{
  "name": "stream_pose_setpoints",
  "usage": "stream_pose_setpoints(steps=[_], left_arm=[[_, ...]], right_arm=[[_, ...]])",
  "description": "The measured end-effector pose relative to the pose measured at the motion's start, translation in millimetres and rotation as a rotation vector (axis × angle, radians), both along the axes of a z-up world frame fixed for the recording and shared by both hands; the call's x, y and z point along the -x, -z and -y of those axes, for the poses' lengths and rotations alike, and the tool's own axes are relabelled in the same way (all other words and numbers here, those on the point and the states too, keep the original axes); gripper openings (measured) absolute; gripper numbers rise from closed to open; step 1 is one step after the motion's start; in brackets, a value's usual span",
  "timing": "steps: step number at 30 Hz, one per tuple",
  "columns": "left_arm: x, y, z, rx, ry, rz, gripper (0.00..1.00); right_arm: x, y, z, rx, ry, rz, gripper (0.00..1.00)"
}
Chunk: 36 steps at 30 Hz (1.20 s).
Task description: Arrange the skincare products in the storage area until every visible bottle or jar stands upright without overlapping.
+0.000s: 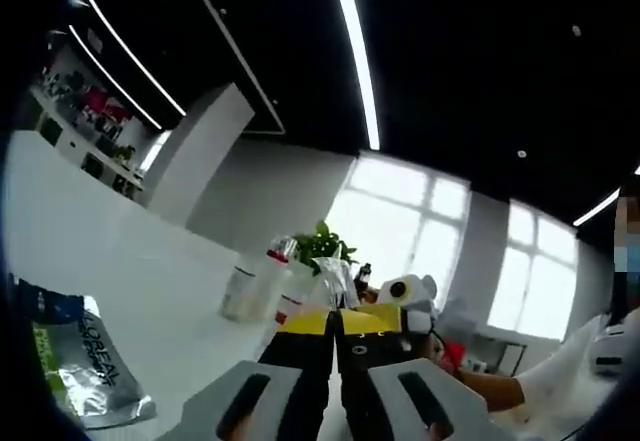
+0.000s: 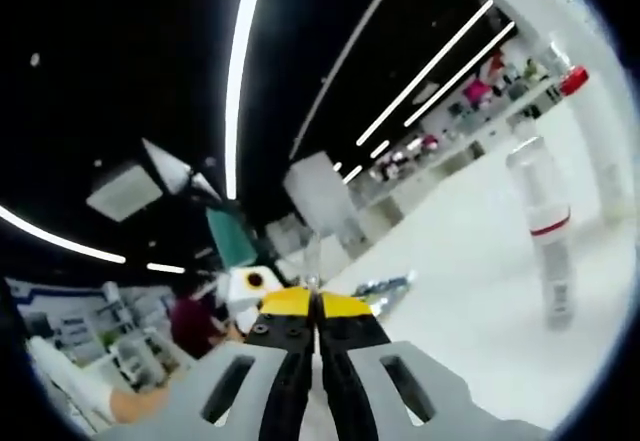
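Observation:
In the left gripper view my left gripper [image 1: 335, 323] has its yellow-tipped jaws pressed together, shut on nothing I can see. Past its tips a white bottle [image 1: 245, 291] and a taller one with a red cap [image 1: 276, 257] stand on the white table [image 1: 120, 261]. A silver sachet [image 1: 95, 373] lies at the lower left. My right gripper [image 2: 315, 306] is likewise shut and empty. To its right stands a clear bottle with a red band [image 2: 545, 223], and beyond it a tall white tube with a red cap [image 2: 578, 86]. A flat sachet [image 2: 385, 286] lies just past the tips.
A green plant [image 1: 320, 246] stands behind the bottles. The right gripper [image 1: 405, 299] comes in close beside my left one, with a hand and white sleeve [image 1: 545, 376] behind it. The left gripper [image 2: 250, 286] shows left of the right tips. A person in dark red [image 2: 190, 323] is at the far left.

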<state>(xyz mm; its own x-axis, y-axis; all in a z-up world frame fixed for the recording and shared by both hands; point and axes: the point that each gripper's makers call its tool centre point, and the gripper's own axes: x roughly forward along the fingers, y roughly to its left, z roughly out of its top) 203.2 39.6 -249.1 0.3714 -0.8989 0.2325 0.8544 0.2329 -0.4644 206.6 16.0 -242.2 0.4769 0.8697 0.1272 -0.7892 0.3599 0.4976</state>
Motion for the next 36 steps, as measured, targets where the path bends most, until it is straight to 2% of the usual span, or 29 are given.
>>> stream_pose_setpoints(steps=[4, 7, 10, 17, 20, 23, 24, 25, 28, 29, 30, 33, 36], left_arm=[[-1.8, -0.4, -1, -0.020, -0.005, 0.046, 0.03], [-1.6, 9.0, 2, -0.054, 0.035, -0.011, 0.04], [-5.1, 7.4, 2, -0.053, 0.036, 0.005, 0.03], [-4.3, 4.3, -3, -0.032, 0.063, -0.034, 0.01], [-8.7, 7.3, -4, -0.052, 0.051, -0.054, 0.01], [-14.4, 8.5, -7, -0.059, 0.039, -0.084, 0.00], [-12.7, 8.5, -8, -0.041, 0.050, -0.161, 0.00], [-13.6, 8.2, -10, -0.033, 0.051, -0.178, 0.00], [-21.8, 7.5, -16, -0.025, 0.021, -0.179, 0.00], [-25.3, 8.2, -19, -0.014, 0.010, -0.217, 0.00], [-26.2, 8.3, -19, -0.011, 0.008, -0.226, 0.00], [-10.9, 7.7, -13, 0.016, -0.004, -0.274, 0.00], [-11.2, 5.4, -15, 0.027, -0.020, -0.289, 0.00]], right_arm=[[1, -2.5, 1, -0.008, -0.002, 0.003, 0.00], [0, -7.8, 4, -0.039, 0.008, 0.007, 0.00], [0, -8.8, 6, -0.048, 0.016, 0.006, 0.00], [3, -8.7, 2, -0.042, -0.002, 0.012, 0.00], [1, -6.9, 3, -0.014, 0.018, 0.046, 0.00], [-3, -4.8, 4, 0.015, 0.057, 0.091, 0.02], [-6, -3.4, 4, 0.033, 0.078, 0.110, 0.03], [-7, -2.5, 3, 0.048, 0.087, 0.123, 0.04], [-9, 0.2, 3, 0.080, 0.116, 0.146, 0.04], [-9, 0.9, 2, 0.084, 0.117, 0.155, 0.04], [-9, 1.5, 2, 0.082, 0.117, 0.154, 0.05], [-16, 4.5, 4, 0.106, 0.131, 0.163, 0.12], [-21, 7.4, 5, 0.127, 0.150, 0.168, 0.17]])
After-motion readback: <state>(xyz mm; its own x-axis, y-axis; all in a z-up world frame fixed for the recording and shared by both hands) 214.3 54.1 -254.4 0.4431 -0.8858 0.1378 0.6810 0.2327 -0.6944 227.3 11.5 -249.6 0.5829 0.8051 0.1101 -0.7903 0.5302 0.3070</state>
